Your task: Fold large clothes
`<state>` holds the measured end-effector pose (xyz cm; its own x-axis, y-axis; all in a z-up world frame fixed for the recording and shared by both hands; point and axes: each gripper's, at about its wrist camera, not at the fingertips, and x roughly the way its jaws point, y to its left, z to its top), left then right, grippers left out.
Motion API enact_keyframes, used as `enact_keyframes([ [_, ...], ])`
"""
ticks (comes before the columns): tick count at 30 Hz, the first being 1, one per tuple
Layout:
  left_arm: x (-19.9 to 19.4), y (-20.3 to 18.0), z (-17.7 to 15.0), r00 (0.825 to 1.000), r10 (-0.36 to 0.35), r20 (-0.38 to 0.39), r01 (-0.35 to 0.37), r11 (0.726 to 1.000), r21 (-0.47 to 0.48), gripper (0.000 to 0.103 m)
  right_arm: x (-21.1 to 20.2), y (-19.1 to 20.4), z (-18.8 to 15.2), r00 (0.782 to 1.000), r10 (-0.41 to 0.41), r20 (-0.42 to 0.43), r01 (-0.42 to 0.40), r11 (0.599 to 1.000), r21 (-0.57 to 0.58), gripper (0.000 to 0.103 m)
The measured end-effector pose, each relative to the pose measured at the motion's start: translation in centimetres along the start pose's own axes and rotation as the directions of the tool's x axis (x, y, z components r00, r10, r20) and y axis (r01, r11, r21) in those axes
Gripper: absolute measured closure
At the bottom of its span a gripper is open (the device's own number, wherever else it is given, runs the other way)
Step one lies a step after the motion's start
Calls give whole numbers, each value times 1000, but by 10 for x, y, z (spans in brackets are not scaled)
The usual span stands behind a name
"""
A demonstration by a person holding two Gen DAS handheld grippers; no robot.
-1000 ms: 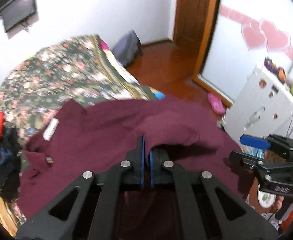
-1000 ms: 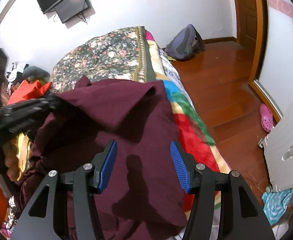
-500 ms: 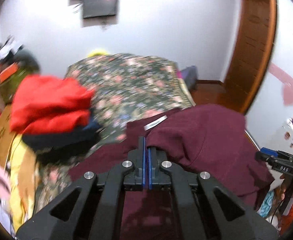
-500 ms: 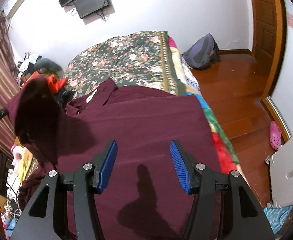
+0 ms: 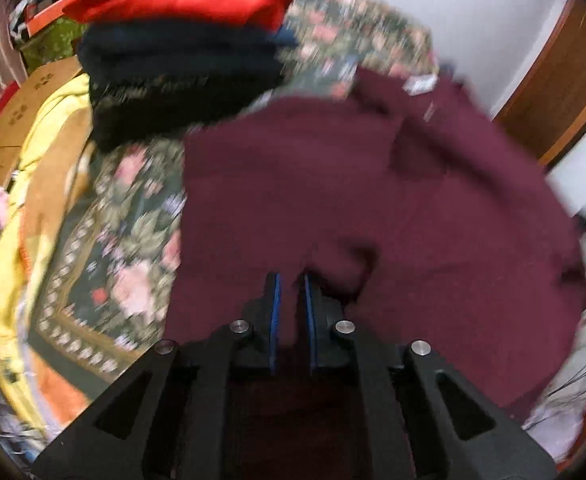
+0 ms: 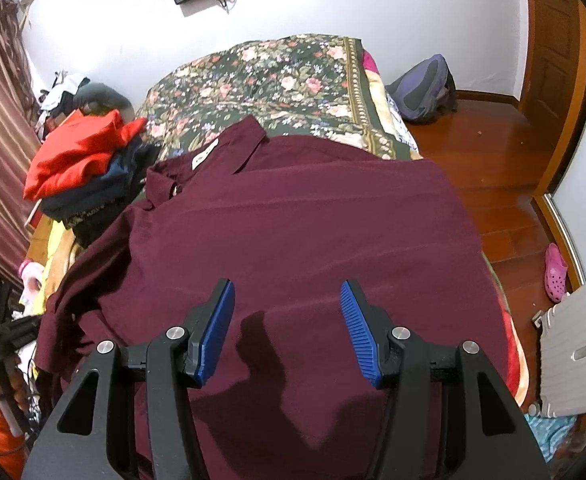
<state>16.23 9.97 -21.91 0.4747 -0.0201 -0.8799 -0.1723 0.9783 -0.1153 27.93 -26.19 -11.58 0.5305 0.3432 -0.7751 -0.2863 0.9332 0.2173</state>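
Observation:
A maroon collared shirt (image 6: 293, 220) with a white neck label lies spread over the near end of the bed, collar towards the far end. In the left wrist view the shirt (image 5: 373, 200) is blurred by motion. My left gripper (image 5: 291, 280) points down at its left edge; the jaws are opening, a narrow gap shows between the blue pads, and maroon cloth lies in that gap. Open and holding nothing, my right gripper (image 6: 287, 320) hovers above the shirt's lower middle. At the lower left edge of the right wrist view the left gripper (image 6: 33, 322) shows beside the hanging sleeve.
A floral blanket (image 6: 273, 68) covers the bed. A stack of folded clothes (image 6: 81, 156), red on top, sits left of the collar. A grey backpack (image 6: 421, 88) and a pink shoe (image 6: 555, 272) lie on the wooden floor to the right. A white case (image 6: 577, 344) stands at lower right.
My left gripper carried a shirt part leftwards and down across the bed, and the shirt now lies flatter. Its pads, shut before, have parted slightly. The right gripper shifted a little and stayed open.

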Motion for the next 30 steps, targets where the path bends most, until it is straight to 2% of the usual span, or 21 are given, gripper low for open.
enact_keyframes([
  [2,-1,-1,-9,999,38,-17,-37,999,37,92,1,1,-2,1000,-4,-6,4,1000,-3,52],
  [4,-11,1,-13,998,62,2,-62,997,52,85,2,1,-4,1000,-5,-10,5,1000,-2,52],
  [6,-30,1,-14,995,87,46,-89,994,57,66,2,0,-4,1000,-2,-12,2,1000,7,52],
  [9,-63,-7,-11,981,120,149,-131,989,65,44,0,1,-4,1000,3,-7,-2,1000,17,52],
  [12,-85,-21,-6,968,118,222,-139,987,82,32,-3,1,-5,1000,13,2,-13,1000,24,52],
  [14,-94,-38,-3,962,97,255,-128,986,107,29,-5,2,-7,1000,17,5,-17,1000,25,52],
  [17,-94,-67,-3,963,46,264,-93,981,168,21,-6,2,-11,1000,18,4,-18,999,27,52],
  [23,-71,-122,-18,980,-4,200,-59,949,310,20,-10,-3,-15,1000,9,2,-9,999,41,52],
  [26,-56,-133,-26,983,17,183,-79,937,339,20,-13,-9,-18,1000,8,6,-8,998,61,52],
  [28,-47,-132,-28,978,54,203,-121,934,336,20,-13,-10,-19,1000,8,5,-8,998,70,52],
  [30,-43,-126,-29,975,74,212,-142,934,327,43,-12,-11,-21,1000,5,2,-5,997,75,52],
])
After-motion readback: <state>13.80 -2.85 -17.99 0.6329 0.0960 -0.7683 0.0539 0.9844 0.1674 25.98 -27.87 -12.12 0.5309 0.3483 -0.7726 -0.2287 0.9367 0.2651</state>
